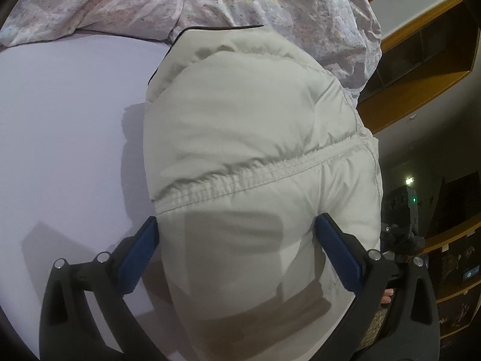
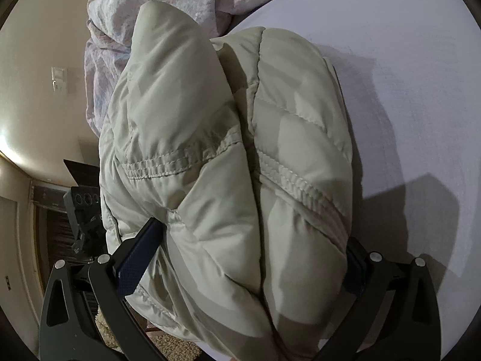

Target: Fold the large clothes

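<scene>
A cream puffer jacket (image 1: 246, 126) lies folded in a thick bundle on the lilac bed sheet (image 1: 66, 126). In the left wrist view my left gripper (image 1: 237, 234) has its jaws wide apart with the jacket's bulk bulging between the blue pads (image 1: 141, 255). In the right wrist view the same jacket (image 2: 216, 150) fills the middle, and my right gripper (image 2: 249, 240) likewise straddles its thick folded end, jaws wide, one blue pad (image 2: 138, 261) showing at left and the other mostly hidden by fabric.
A crumpled floral duvet (image 1: 210, 0) lies at the far side of the bed (image 2: 405, 105). Wooden shelves (image 1: 421, 60) stand off the bed's right edge. A camera on a tripod (image 1: 402, 210) stands beside the bed. A beige wall (image 2: 39, 90) shows at left in the right view.
</scene>
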{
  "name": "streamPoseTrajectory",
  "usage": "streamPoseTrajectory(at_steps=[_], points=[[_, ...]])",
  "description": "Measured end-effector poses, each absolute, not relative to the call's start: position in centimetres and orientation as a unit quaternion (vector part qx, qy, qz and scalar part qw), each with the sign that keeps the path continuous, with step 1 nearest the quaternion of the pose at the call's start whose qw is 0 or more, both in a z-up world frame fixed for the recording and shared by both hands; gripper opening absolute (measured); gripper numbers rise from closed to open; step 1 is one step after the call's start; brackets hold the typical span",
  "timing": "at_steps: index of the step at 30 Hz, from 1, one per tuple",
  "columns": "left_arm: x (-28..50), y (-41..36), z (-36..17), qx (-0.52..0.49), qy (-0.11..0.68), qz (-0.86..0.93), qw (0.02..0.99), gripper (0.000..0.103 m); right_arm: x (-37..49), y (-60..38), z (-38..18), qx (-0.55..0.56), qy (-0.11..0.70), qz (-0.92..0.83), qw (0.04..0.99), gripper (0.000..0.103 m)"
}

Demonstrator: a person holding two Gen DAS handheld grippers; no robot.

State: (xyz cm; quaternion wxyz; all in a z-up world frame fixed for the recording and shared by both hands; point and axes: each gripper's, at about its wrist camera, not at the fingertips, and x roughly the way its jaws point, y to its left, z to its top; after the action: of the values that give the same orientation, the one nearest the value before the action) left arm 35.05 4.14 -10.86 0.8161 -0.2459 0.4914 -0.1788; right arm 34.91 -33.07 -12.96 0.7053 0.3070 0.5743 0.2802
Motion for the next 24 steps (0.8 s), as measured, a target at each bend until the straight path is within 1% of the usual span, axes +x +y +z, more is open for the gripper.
streamPoseTrajectory(at_steps=[7, 15, 19, 22, 24], points=[[34.9, 4.7, -11.4, -0.249, 0.487, -0.204, 0.812, 0.101, 35.0, -32.6, -12.9, 0.298, 0.569, 0.290, 0.709, 0.102], [34.8, 5.0, -11.5, -0.254, 0.480, -0.205, 0.814, 0.101, 35.9, -31.7, -13.5, 0.307, 0.568, 0.326, 0.691, 0.102], [34.4, 5.5, -11.8, -0.264, 0.477, -0.209, 0.812, 0.101, 36.0, -31.1, -13.5, 0.304, 0.552, 0.338, 0.699, 0.102], [34.1, 5.9, -11.9, -0.282, 0.471, -0.216, 0.808, 0.098, 36.0, -30.9, -13.6, 0.315, 0.541, 0.341, 0.701, 0.102], [34.0, 5.9, -11.7, -0.287, 0.466, -0.220, 0.807, 0.095, 35.6, -30.8, -13.8, 0.323, 0.534, 0.346, 0.701, 0.098]])
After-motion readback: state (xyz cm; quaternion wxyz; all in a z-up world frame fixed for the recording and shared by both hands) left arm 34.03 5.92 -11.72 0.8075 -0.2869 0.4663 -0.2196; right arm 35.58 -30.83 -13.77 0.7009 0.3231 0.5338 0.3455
